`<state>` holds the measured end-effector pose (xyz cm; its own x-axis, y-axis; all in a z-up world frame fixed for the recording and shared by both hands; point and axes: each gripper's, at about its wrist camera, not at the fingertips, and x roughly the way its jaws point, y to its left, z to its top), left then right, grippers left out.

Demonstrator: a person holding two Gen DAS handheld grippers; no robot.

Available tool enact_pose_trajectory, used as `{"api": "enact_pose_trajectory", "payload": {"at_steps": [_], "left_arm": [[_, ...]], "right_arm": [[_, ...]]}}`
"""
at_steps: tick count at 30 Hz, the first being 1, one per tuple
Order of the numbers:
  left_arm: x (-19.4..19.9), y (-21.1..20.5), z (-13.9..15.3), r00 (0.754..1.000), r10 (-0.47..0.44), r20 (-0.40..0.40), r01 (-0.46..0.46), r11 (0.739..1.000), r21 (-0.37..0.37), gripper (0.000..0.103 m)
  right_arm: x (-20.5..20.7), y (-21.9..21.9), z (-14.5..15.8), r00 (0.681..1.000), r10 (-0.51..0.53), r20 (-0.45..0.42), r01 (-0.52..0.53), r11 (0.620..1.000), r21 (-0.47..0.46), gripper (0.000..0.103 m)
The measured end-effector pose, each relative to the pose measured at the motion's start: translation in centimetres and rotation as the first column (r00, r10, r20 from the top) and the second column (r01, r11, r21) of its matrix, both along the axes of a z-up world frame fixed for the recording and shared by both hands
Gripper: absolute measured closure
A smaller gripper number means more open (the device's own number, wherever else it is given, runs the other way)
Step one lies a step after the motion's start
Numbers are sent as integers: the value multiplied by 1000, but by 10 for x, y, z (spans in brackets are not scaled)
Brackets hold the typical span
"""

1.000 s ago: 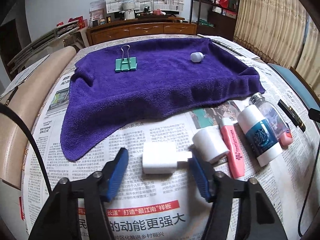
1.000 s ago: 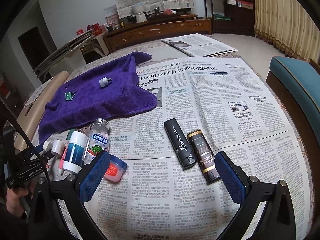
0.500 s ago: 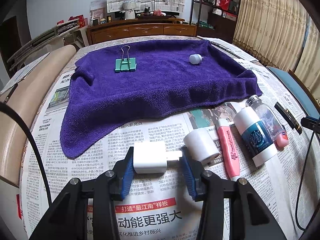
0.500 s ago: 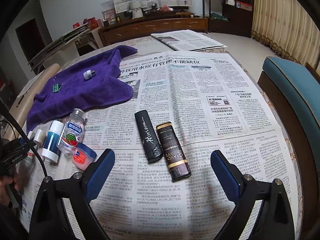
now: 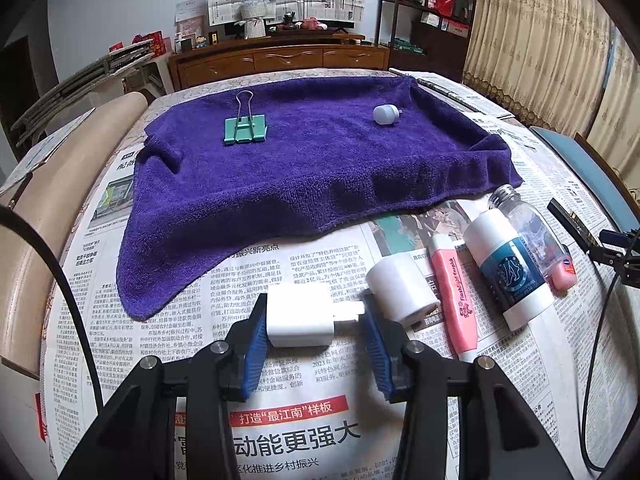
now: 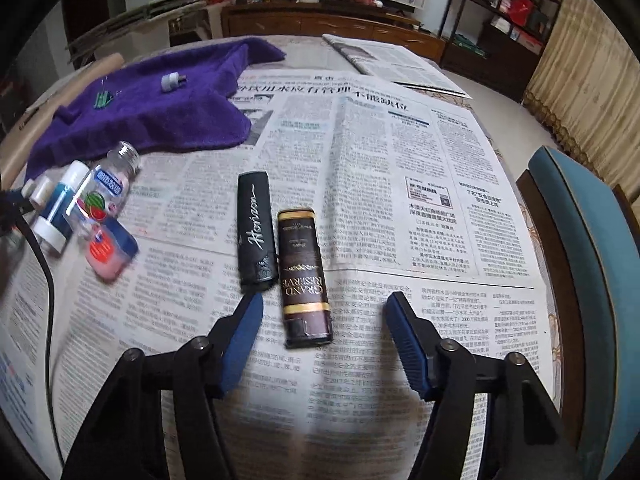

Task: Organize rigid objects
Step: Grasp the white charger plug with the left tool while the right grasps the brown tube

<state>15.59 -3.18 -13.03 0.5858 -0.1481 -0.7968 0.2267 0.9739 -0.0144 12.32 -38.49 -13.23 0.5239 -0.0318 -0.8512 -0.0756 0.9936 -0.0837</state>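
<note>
Left wrist view: the left gripper (image 5: 312, 334) sits low over the newspaper (image 5: 168, 304) that covers the tabletop, close to its near edge. Its blue pads (image 5: 255, 344) bracket a white charger (image 5: 300, 320). The left pad is against the charger body; the right pad is at the tip of the plug prongs, and whether it presses them cannot be told. The charger rests on the newspaper.

Just right of the charger lies a white cap (image 5: 400, 288), then a pink highlighter (image 5: 454, 296), a white-and-blue bottle (image 5: 508, 264) and a clear bottle (image 5: 528, 228), all on their sides and packed close together. A pink jar (image 5: 564, 276) shows at the far end of that row.

A purple towel (image 5: 312, 176) is spread across the far left part of the tabletop. On it lie a green binder clip (image 5: 245, 128) and, well apart toward the right, a small white plug (image 5: 386, 114).

Right wrist view: the right gripper (image 6: 324, 328) is wide open and holds nothing. A brown lighter (image 6: 304, 276) lies between its fingers, clear of both pads. A black lighter (image 6: 256, 232) lies just beside the brown one, on its left, side by side and possibly touching. Both rest on the newspaper near the middle of the tabletop. A teal chair (image 6: 580, 240) stands at the right edge.
</note>
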Motion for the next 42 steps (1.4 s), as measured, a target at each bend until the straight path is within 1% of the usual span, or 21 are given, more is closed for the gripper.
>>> {"api": "enact_pose_trajectory", "payload": {"at_steps": [3,5,6,7,10,14,15,16,18,23,31,33,35,38,42], "left_arm": [[1,-1,0,1000,-1,-1,1,1000,-2,61],[1,-1,0,1000,-2,-1,2,1000,0,61],[1,-1,0,1000,-2,-1,2,1000,1,61],[2,-1,0,1000,0,-1,0,1000,2,61],[1,-1,-1,1000,0,1,0,1000,5,61],[1,-1,0,1000,2,-1,-2,1000,5,61],[1,0,0,1000,7,-1,-7,1000,1,61],[1,2,0,1000,13,-2,-13,1000,-7,61],[1,3,0,1000,16,-5,-16,1000,-13,61],[1,4,1,1000,10,-8,-10,1000,-9,61],[1,2,0,1000,5,-11,-5,1000,-7,61],[1,2,0,1000,3,-12,-4,1000,-7,61],[0,3,1,1000,4,-13,-4,1000,-9,61],[0,3,1,1000,4,-13,-4,1000,-9,61],[0,4,1,1000,6,-14,-6,1000,-13,61]], "right_arm": [[4,-1,0,1000,17,17,-17,1000,9,42],[9,1,0,999,38,22,-38,999,22,49],[11,2,0,999,48,25,-49,998,33,56],[14,4,0,998,54,29,-55,998,37,60],[16,8,0,998,57,34,-58,998,36,65],[14,8,0,999,38,32,-39,998,49,67],[14,9,1,999,32,32,-33,998,49,70],[13,11,1,999,29,34,-30,999,44,80],[11,17,1,999,24,41,-24,1000,8,80],[10,15,3,999,24,40,-24,1000,-2,80],[13,20,3,997,58,54,-55,997,-58,80],[14,17,3,997,48,55,-44,997,-69,80],[16,7,3,999,12,51,-9,998,-55,81],[16,-6,4,999,-33,42,33,999,-9,81],[15,-6,5,998,-36,48,36,999,16,81]]}}
